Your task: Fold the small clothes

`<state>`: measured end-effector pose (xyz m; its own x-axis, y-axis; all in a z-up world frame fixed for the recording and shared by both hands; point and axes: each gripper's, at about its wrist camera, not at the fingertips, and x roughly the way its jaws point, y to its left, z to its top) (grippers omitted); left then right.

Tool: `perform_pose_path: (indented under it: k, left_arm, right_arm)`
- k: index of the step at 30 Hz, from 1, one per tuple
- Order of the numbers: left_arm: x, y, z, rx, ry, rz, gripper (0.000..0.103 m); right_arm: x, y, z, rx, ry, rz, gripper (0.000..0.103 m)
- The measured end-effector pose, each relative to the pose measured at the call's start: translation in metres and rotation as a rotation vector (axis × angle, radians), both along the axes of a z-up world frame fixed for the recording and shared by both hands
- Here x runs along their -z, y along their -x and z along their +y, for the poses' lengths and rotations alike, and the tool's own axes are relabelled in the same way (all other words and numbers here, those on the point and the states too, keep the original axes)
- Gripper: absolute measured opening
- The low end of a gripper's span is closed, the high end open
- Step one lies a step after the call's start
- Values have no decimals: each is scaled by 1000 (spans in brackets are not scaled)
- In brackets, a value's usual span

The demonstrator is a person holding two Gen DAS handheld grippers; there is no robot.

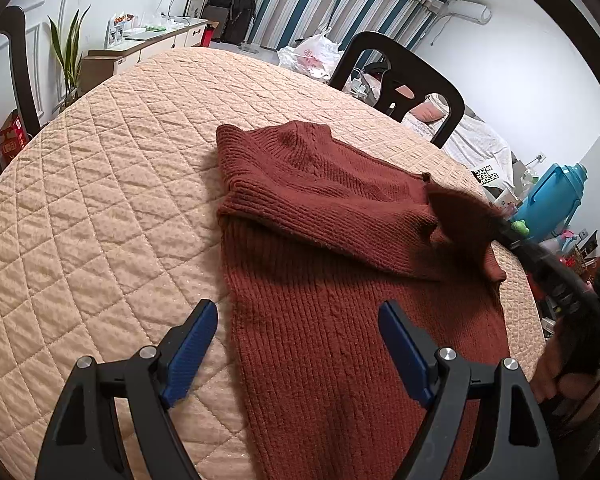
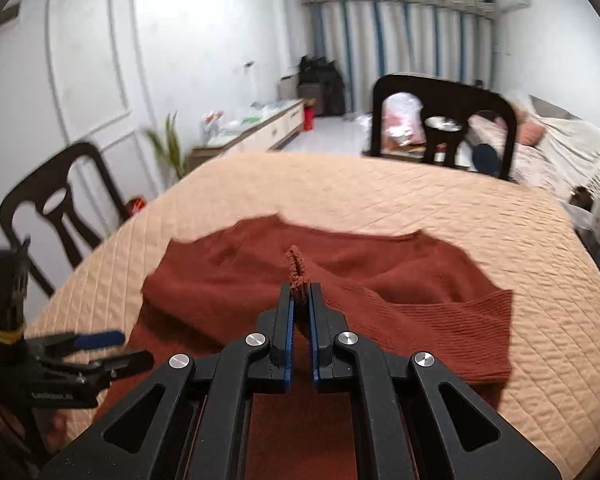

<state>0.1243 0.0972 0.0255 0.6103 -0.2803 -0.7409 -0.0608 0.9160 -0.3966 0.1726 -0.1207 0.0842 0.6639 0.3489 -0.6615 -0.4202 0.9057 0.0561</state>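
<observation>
Rust knit sweater (image 1: 340,248) on quilted tabletop (image 1: 100,200) | one sleeve folded (rest unfolded) | right claw (image 2: 300,300) pinching sweater edge | left claw (image 1: 296,344) gaping, empty

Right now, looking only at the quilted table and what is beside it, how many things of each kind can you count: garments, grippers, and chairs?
Garments: 1, the rust-brown knitted sweater
Grippers: 2, the left gripper, open, and the right gripper, shut on a fold of the sweater
Chairs: 2, the near black chair and the far black chair
Total: 5
</observation>
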Motion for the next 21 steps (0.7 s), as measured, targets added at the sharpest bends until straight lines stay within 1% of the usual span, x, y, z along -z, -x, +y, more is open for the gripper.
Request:
perform_pose_path:
  k: [1, 3, 8, 10, 11, 12, 13, 18, 21]
  left_arm:
    - [0, 1, 0, 0, 2, 1, 84]
    - [1, 1, 1, -2, 5, 4, 84]
    - [2, 2, 2, -5, 6, 10, 84]
    - [2, 2, 2, -3, 0, 10, 84]
    - [1, 3, 1, -2, -1, 10, 84]
    - [1, 2, 1, -1, -2, 11, 84]
    - [1, 3, 1, -1, -3, 12, 84]
    - [1, 11, 1, 1, -22, 21, 84]
    - [2, 21, 5, 2, -32, 28, 84]
  right_arm:
    - [6, -3, 3, -10, 8, 18, 6]
    - [21, -8, 9, -33, 0, 84, 6]
    - [36, -9, 7, -39, -18, 158, 7]
    - [36, -10, 3, -44, -42, 180, 12]
    - [36, -10, 2, -46, -58, 189, 19]
    - [35, -10, 0, -47, -74, 196, 24]
    - [33, -8, -2, -47, -82, 195, 25]
    - [21, 6, -19, -42, -113, 183, 26]
    - [13, 22, -43, -9, -122, 162, 27]
